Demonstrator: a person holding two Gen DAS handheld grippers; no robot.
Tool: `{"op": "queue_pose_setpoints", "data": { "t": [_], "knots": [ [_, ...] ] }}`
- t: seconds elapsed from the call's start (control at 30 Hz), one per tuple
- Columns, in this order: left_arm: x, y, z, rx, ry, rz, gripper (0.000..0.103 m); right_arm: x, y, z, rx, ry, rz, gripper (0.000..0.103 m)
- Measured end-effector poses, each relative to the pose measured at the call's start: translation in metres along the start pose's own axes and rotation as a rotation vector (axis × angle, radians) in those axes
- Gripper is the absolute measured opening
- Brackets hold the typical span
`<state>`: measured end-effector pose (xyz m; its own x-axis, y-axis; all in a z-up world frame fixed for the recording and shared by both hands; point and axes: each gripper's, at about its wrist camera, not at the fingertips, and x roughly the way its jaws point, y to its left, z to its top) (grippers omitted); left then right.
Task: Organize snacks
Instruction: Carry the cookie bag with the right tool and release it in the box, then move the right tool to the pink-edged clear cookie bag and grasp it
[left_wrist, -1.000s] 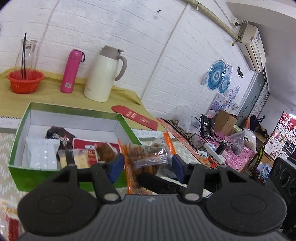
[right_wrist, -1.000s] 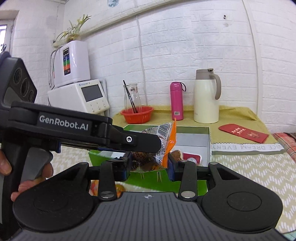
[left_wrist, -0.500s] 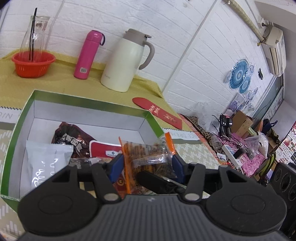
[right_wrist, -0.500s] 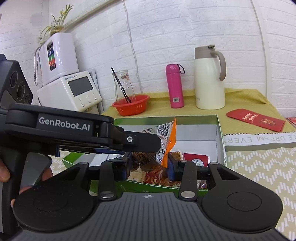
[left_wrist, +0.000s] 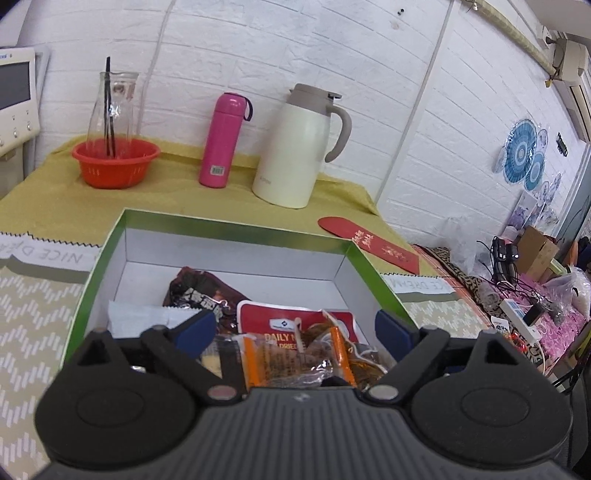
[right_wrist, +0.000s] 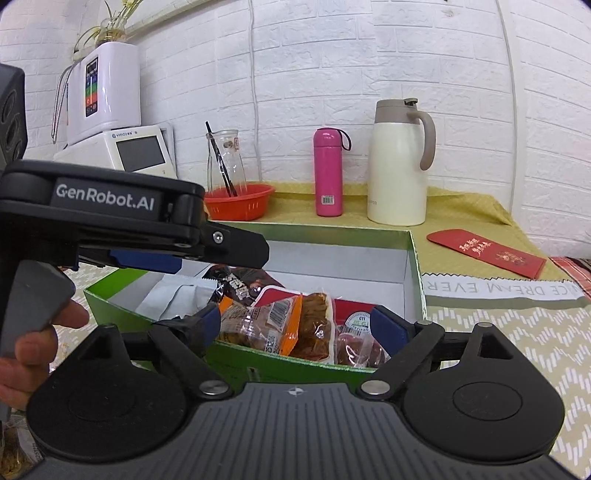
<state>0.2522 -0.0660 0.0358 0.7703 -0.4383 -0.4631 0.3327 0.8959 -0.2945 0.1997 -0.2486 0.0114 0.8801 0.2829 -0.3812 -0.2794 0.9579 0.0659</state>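
Your orange-edged clear snack packet (right_wrist: 275, 323) of brown pieces lies in the green box (right_wrist: 413, 266) on the worktop (right_wrist: 498, 332), on top of a red pouch (left_wrist: 295, 319) and beside a dark wrapper (left_wrist: 199, 291). Both your left hand-held gripper (left_wrist: 295, 328) and right hand-held gripper (right_wrist: 295, 323) are opening wide, pads clear of the packet between them. Only the right view shows your hand (right_wrist: 33, 347) on the left tool; only the left view shows the cluttered side table (left_wrist: 528, 302).

Bright, even indoor light with soft shadows; both fisheye views are sharp, bending and darkening at the corners.
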Motion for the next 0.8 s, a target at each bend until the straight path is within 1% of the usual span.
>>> {"op": "queue_pose_setpoints", "data": {
  "t": [0.13, 0.27, 0.43, 0.6, 0.7, 0.8],
  "knots": [
    [-0.013, -0.006, -0.003, 0.027, -0.007, 0.040, 0.088, -0.009, 0.004, 0.004, 0.011, 0.001, 0.002, 0.103],
    [-0.034, -0.010, -0.004, 0.036, -0.029, 0.041, 0.088, -0.025, 0.011, 0.007, 0.006, -0.025, -0.002, 0.103],
    [-0.060, -0.018, -0.008, 0.055, -0.054, 0.056, 0.088, -0.044, 0.019, 0.008, -0.002, -0.032, -0.014, 0.103],
    [-0.089, -0.021, -0.015, 0.066, -0.064, 0.055, 0.088, -0.064, 0.030, 0.003, -0.004, -0.025, -0.021, 0.103],
    [-0.116, -0.015, -0.020, 0.070, -0.076, 0.035, 0.088, -0.081, 0.037, -0.002, 0.004, -0.021, -0.017, 0.103],
    [-0.143, -0.001, -0.028, 0.039, -0.098, 0.061, 0.088, -0.099, 0.046, -0.010, 0.016, -0.019, -0.003, 0.103]
  ]
}}
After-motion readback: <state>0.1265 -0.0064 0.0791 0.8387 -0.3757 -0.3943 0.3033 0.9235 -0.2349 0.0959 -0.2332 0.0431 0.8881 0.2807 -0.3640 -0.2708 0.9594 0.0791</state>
